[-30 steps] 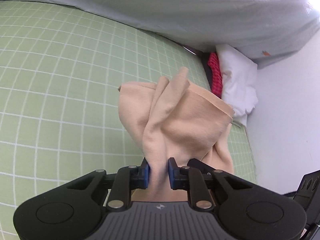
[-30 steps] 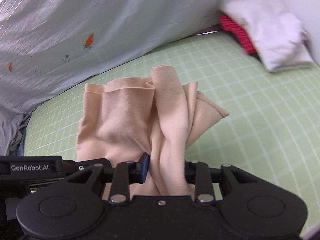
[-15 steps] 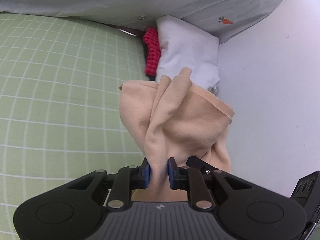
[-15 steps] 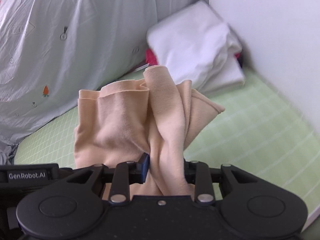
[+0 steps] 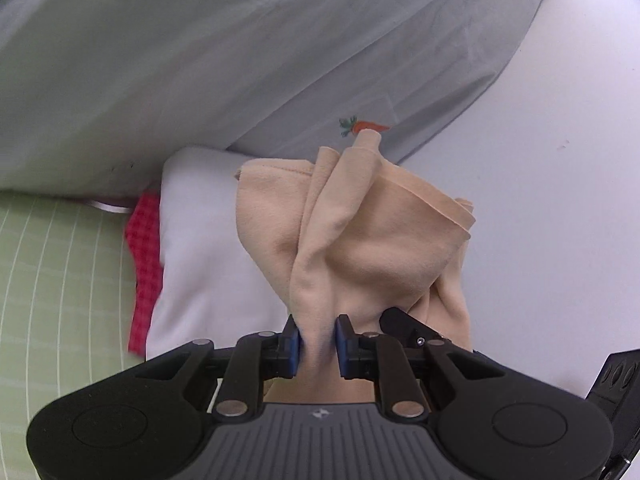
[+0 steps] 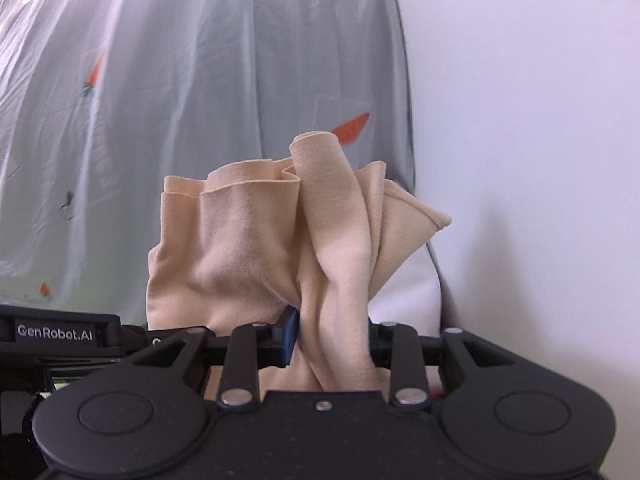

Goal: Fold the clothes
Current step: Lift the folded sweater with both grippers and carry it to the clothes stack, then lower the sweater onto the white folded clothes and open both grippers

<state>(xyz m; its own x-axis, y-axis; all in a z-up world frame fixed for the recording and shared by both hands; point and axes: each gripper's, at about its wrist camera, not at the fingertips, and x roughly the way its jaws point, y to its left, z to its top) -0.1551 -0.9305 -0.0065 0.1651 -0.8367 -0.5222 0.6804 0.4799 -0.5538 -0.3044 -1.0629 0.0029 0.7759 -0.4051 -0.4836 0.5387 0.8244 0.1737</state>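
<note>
- Two tools carry one peach garment [image 5: 360, 240]: the left tool [image 5: 317, 340] pinches a bunched fold of it between its blue pads, and the right tool [image 6: 332, 340] has a thicker twist of the same cloth [image 6: 280, 248] pressed between its own.
- We judge the garment is folded already and on its way to the stack, so both grips should stay firm and level to keep the layers from sliding.
- Beyond it lie the white folded pile [image 5: 200, 240] and a red checked piece [image 5: 144, 256] on the green bed [image 5: 60, 280]; we should lower onto the white pile squarely.
- Farthest hangs the grey carrot-print sheet [image 6: 200, 100]; avoid snagging it.
</note>
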